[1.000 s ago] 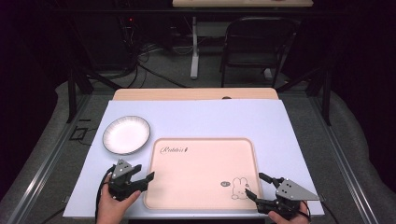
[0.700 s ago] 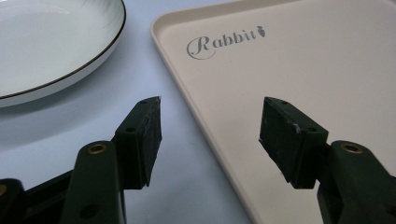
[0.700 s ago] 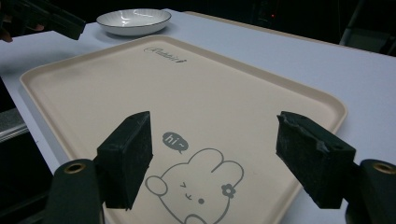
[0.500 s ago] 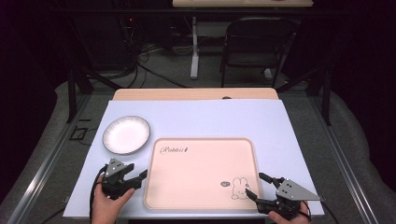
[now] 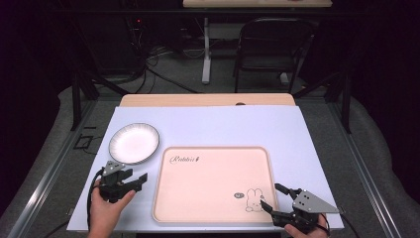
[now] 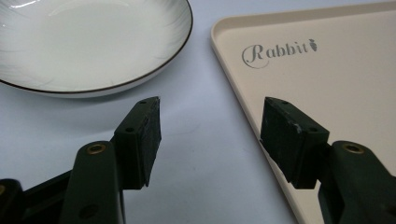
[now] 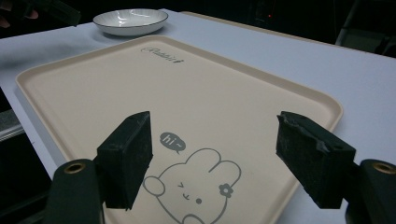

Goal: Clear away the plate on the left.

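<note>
At the left of the high view, the person's left hand (image 5: 103,210) comes up from the bottom edge and holds the left gripper (image 5: 140,180) low over the tabletop (image 5: 223,126), its jaws aimed rightward toward the tray (image 5: 213,186). The jaws stand wide apart with nothing between them. In the left gripper view they frame the bare strip of tabletop between the white plate (image 6: 88,42), which lies just ahead to the left, and the tray's near-left edge, over which the right-hand jaw hangs. The plate sits just off the tray's far-left corner, close but apart from it. The beige tray, printed with "Rabbit" and a small rabbit drawing, lies flat at the middle of the tabletop. At the right, the right hand (image 5: 302,230) holds the right gripper (image 5: 272,198) at the tray's near-right corner, pointing left and forward, jaws spread wide over the rabbit drawing and holding nothing.
</note>
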Demonstrator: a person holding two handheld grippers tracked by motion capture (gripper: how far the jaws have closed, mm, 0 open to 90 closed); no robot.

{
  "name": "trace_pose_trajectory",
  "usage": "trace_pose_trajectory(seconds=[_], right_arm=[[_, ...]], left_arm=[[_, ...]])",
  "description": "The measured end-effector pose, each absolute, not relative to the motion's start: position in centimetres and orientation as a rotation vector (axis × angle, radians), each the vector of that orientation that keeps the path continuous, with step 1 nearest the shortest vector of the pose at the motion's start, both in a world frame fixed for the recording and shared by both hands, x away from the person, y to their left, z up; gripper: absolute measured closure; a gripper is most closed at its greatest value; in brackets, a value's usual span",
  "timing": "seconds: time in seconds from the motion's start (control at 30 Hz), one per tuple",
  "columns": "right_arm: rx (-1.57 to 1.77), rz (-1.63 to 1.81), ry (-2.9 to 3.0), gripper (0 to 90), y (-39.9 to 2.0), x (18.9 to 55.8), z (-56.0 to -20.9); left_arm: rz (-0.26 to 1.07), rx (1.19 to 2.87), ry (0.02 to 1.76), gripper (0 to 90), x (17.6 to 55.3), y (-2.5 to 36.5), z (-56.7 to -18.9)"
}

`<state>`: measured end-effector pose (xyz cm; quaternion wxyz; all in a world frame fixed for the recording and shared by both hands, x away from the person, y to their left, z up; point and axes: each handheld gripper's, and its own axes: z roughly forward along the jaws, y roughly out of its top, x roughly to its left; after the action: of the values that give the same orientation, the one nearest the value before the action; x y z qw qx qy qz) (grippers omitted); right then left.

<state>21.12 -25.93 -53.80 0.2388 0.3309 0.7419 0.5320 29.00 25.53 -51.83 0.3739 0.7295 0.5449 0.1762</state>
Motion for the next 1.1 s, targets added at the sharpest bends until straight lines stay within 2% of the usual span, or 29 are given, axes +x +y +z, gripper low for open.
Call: trace_pose_trajectory(seconds=[0.83,1.1], right_arm=[[0.909,1.453,2.031,26.5,-25.9,21.1,-53.8],[0.911,1.455,2.031,26.5,-25.9,21.1,-53.8]], left_arm=[[0.343,1.826,1.559,37.9,33.7,29.5,-48.0],[0.278,1.732,1.641,38.3,35.0,31.0,-48.0]])
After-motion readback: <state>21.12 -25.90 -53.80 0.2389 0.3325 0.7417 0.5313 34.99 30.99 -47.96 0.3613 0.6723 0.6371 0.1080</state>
